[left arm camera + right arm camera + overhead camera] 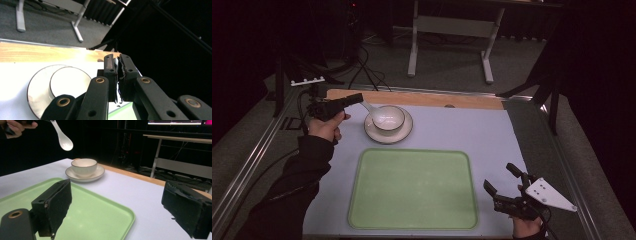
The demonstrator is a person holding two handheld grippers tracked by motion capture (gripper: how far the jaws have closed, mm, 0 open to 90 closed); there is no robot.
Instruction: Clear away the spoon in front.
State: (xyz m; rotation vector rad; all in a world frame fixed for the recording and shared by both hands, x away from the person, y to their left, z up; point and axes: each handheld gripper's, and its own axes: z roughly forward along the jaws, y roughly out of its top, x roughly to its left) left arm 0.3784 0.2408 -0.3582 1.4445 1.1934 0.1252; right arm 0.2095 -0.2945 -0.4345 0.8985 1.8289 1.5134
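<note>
now the left gripper [355, 98] pinches a white ceramic spoon [62, 138] above the white bowl [387, 118], seemingly lifting it out; right gripper [502, 178] idles wide open, empty.

The green tray [412, 190] lies bare across the near middle of the table [492, 135], so its whole surface is open to a gripper. Beyond it, near the far left, a bowl [388, 118] on a saucer [404, 131] blocks that corner. The white spoon [62, 138] hangs above the bowl, pinched in the left gripper [357, 98], taking up the air there. The right gripper [502, 180], jaws apart, sits just beside the tray's right rim, possibly off the table.
</note>
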